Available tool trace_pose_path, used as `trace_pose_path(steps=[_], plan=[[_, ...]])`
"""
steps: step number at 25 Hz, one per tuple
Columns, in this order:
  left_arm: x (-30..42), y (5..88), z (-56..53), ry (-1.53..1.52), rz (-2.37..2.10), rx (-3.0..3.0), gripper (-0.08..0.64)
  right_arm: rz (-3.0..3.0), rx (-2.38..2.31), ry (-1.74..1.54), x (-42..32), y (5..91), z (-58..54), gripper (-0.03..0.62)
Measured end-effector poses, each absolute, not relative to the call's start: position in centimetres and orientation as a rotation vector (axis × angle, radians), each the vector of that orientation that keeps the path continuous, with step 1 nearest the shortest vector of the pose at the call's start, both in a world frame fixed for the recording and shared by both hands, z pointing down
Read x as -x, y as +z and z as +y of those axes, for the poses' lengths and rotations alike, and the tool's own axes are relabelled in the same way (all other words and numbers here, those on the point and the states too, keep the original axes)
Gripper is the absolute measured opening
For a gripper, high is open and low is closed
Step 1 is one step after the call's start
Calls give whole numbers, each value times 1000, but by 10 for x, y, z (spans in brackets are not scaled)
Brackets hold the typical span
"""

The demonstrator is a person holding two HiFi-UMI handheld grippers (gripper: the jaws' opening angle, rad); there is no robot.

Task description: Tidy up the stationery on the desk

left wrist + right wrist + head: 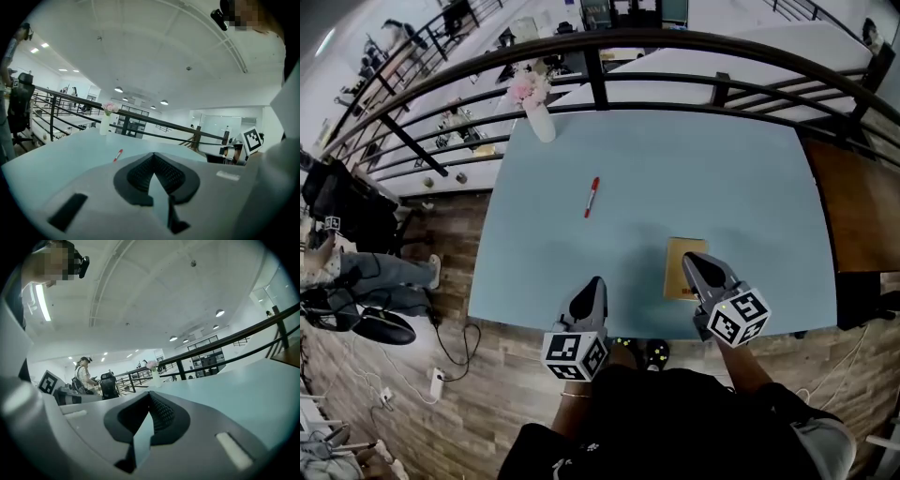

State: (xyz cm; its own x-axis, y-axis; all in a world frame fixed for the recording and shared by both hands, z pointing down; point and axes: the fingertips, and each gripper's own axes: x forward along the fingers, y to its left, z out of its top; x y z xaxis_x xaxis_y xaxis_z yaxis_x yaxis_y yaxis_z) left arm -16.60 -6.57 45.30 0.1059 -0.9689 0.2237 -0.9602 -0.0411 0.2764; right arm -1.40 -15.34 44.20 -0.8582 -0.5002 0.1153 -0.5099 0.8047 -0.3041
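Pen [592, 197], long axis pointing away, cap [595, 182] seemingly farthest

bright and even across the head view, lit from overhead indoor lamps. leaves only faint, soft-edged shadows on the pale blue desk [675, 169], slightly darker close to the left tool [594, 281] and the right tool [687, 256]. bows strongly toward the edges under the wide lens, curving the railing [609, 42] into an arc. closes into a dark round vignette at the corners of both gripper views. burns out to white spots at the ceiling lamps [118, 89], and glares along a strip lamp [41, 303] at the left of the right gripper view. goes soft and blurred on the near grey tool bodies, hazy and small in the far background.
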Motion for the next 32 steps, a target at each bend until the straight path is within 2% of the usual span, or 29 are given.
trace_pose_path(steps=[10, 32], plan=[[199, 451, -76, -19, -1904, -2075, -3, -2945, -865, 500, 45, 442, -155, 11], [398, 431, -96, 34, -1881, -2182, -3, -2808, -1103, 582, 219, 451, -175, 11]])
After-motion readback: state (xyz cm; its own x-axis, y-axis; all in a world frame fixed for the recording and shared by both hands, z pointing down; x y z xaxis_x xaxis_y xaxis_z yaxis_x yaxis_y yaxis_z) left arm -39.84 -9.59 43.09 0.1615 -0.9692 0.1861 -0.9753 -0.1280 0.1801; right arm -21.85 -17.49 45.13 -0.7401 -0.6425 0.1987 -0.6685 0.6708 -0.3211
